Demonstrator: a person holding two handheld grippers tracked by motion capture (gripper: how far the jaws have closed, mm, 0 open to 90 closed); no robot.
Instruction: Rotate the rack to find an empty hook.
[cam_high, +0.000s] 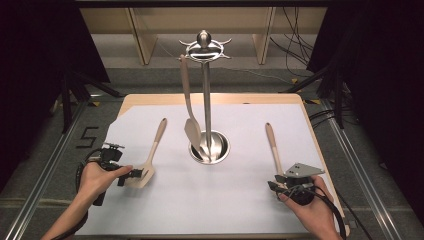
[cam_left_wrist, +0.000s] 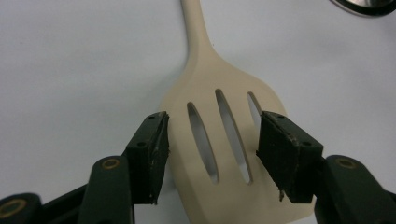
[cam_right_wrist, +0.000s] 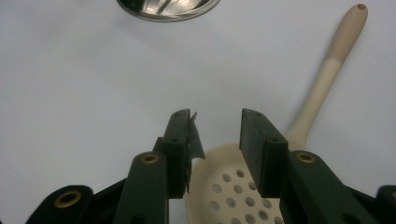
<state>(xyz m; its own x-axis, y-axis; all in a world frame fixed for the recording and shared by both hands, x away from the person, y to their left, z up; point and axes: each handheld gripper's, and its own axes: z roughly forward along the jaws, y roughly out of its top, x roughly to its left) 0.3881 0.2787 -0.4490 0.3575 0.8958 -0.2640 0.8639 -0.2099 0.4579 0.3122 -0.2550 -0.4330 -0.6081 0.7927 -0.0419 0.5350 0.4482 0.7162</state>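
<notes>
The bottom edge cuts off the slotted spatula's (cam_left_wrist: 224, 140) blade and the skimmer's (cam_right_wrist: 233, 191) bowl.

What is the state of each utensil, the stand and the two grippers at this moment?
slotted turner: lies flat on the table, its head between the left gripper's jaws.
perforated skimmer: lies flat on the table, not gripped.
hanging spatula: hangs from the stand's top.
metal stand: upright, one utensil on it.
left gripper: open around the turner's head.
right gripper: open above the skimmer's head.
</notes>
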